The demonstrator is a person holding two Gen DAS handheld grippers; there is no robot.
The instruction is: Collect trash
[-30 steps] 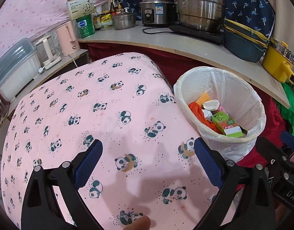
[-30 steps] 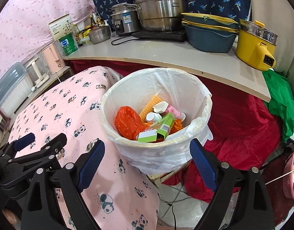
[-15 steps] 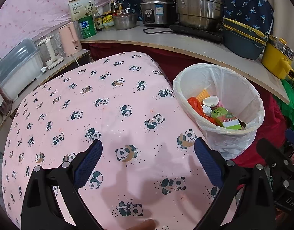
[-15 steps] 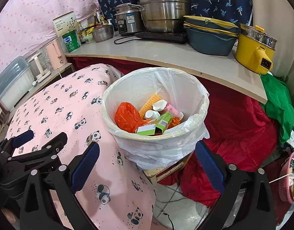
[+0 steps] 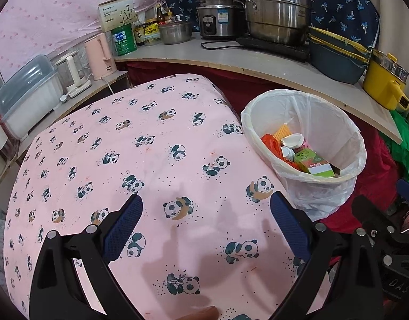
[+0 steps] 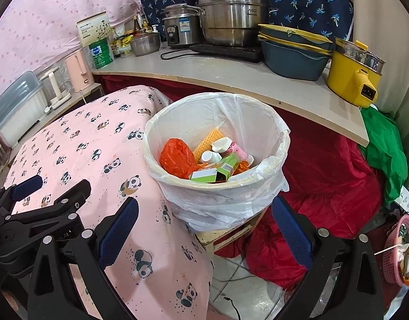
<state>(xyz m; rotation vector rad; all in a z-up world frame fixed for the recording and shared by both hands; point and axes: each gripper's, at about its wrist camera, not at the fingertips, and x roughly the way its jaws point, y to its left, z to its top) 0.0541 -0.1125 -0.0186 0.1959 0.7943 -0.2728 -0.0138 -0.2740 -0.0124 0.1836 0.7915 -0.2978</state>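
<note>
A round bin lined with a white bag (image 5: 335, 122) (image 6: 260, 186) stands beside the right edge of a table under a pink panda cloth (image 5: 140, 144) (image 6: 79, 144). Inside lie an orange bag (image 6: 176, 158), a green carton (image 6: 217, 172) (image 5: 315, 164), small white bottles and a yellow mesh piece. My left gripper (image 5: 205, 225) hovers open over the cloth, nothing between its fingers. My right gripper (image 6: 204, 226) is open and empty, just in front of the bin; the left gripper's black frame (image 6: 31, 213) shows to its left.
A grey counter (image 6: 231, 77) runs behind, carrying steel pots, a rice cooker, blue basins and a yellow pot (image 6: 354, 74). Red cloth (image 6: 324, 176) and green cloth lie right of the bin. A pink kettle (image 5: 100, 53) and a plastic box sit at left.
Both grippers have drawn back and up a little, so the bin and table look smaller and farther. Both stay open and empty.
</note>
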